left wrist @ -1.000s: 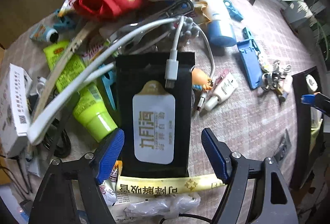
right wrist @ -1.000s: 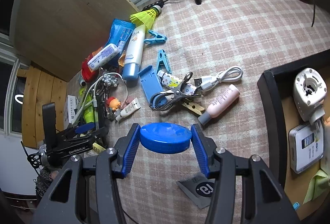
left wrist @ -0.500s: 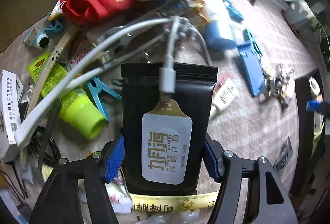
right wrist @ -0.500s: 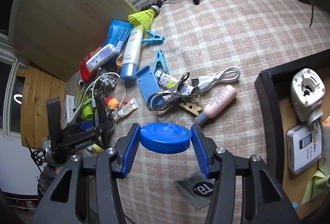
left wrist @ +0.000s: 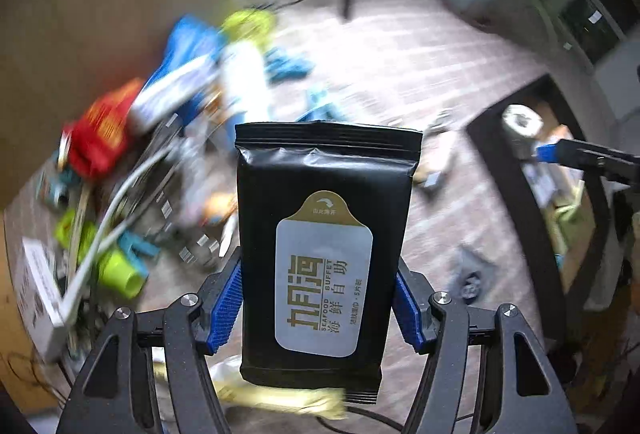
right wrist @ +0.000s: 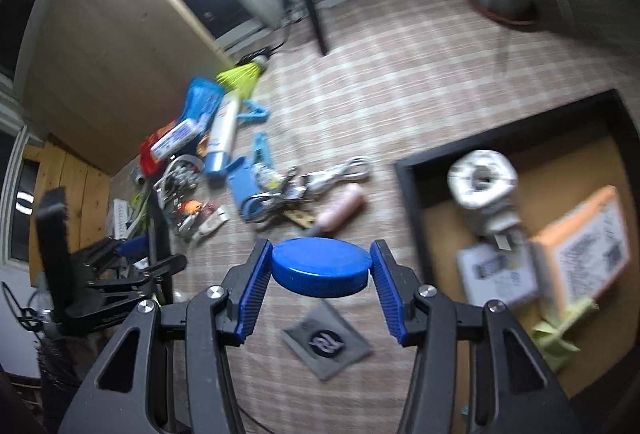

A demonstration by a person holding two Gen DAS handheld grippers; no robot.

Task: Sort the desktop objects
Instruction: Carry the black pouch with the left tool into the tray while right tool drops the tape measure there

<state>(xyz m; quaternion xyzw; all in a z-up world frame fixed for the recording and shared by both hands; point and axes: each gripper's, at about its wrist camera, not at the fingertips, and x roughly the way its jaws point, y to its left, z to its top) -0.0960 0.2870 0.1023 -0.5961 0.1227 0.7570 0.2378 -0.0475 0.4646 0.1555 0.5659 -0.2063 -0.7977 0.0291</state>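
Presently: left tongs [left wrist: 318, 304] pinching a black wipes pack [left wrist: 324, 234] by its long edges, jaws having just closed in on it, pack upright between the blue pads [left wrist: 226, 308] and lifted clear of the clutter. Right tongs [right wrist: 320, 284] clamped on a blue round lid [right wrist: 319, 268], pads pressing both sides of its rim, lid carried flat above the checked surface [right wrist: 400, 82].

Below and left of both: unsorted heap [right wrist: 224, 158] of tubes, clips, cables and a yellow shuttlecock (much of it blurred in the left view). Lying just under the right tongs: a grey sachet [right wrist: 326, 344]. To the right: black-rimmed tray [right wrist: 408, 194] with a cork floor, already holding a white fitting, a white packet and an orange box.

Step in hand, by judgement: transport, both items picked and on their way to the tray. Next move calls for carrying each load over the tray rim, lowering onto bare cork beside the boxes, then spreading the jaws. Risk: tall pack tipping on release.
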